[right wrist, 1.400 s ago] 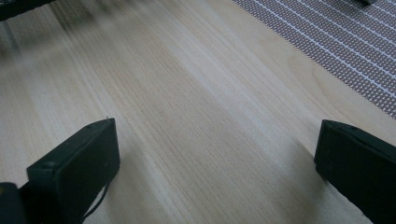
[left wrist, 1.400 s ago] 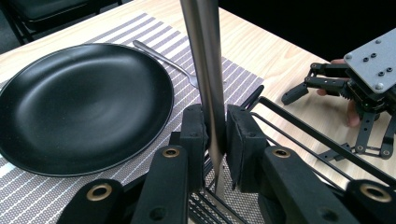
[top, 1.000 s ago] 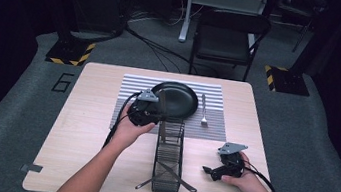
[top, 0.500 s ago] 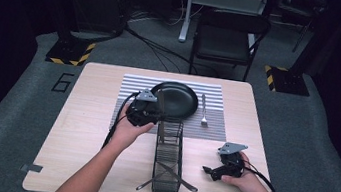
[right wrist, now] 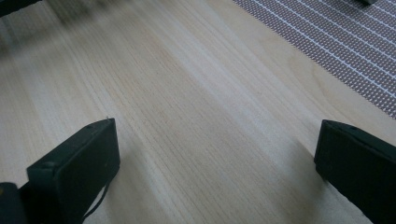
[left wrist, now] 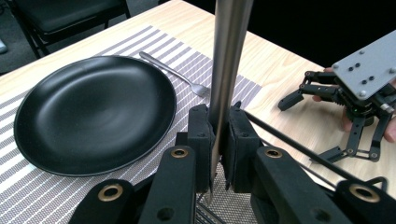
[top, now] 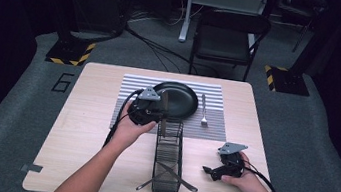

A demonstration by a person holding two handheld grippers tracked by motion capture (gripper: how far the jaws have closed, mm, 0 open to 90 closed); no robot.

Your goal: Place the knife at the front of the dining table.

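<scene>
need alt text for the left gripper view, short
The left gripper has its two black jaws shut on an upright flat steel utensil handle. Behind it a round black plate and a silver fork lie on a striped placemat on the pale wooden table. At right, the right gripper rests on the table, jaws open.

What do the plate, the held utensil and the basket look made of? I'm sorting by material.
Plate: black, semi-gloss with soft reflections, perhaps glazed ceramic or melamine.
Utensil clamped in the left gripper: brushed metal, likely stainless steel.
Basket: thin dark wire mesh, probably coated metal.
</scene>
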